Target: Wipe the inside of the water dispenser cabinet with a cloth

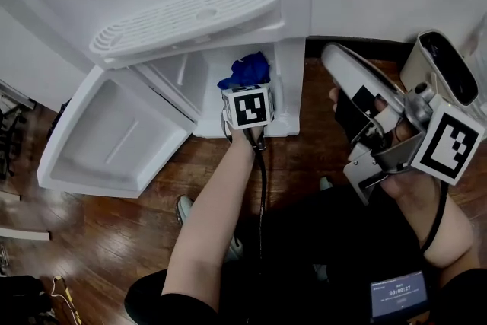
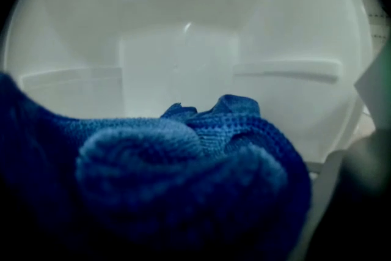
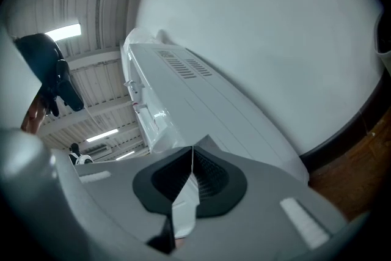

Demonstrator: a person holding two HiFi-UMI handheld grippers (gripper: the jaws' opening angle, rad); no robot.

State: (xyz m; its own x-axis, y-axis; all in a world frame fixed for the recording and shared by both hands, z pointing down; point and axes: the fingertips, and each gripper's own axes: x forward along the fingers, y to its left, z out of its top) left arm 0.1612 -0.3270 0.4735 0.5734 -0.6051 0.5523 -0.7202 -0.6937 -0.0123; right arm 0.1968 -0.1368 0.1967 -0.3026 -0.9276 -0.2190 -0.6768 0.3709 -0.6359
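Head view: left tongs (image 1: 249, 87) pinched crumpled blue microfibre cloth (image 1: 245, 71) inside white plastic dispenser cabinet (image 1: 179, 76) to wipe it; right tongs (image 3: 192, 156) were pressed together, idle

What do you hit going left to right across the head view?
open cabinet door → blue cloth → right tongs

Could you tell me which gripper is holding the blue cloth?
The left gripper, inside the cabinet, grips the blue cloth; the right gripper is shut and empty.
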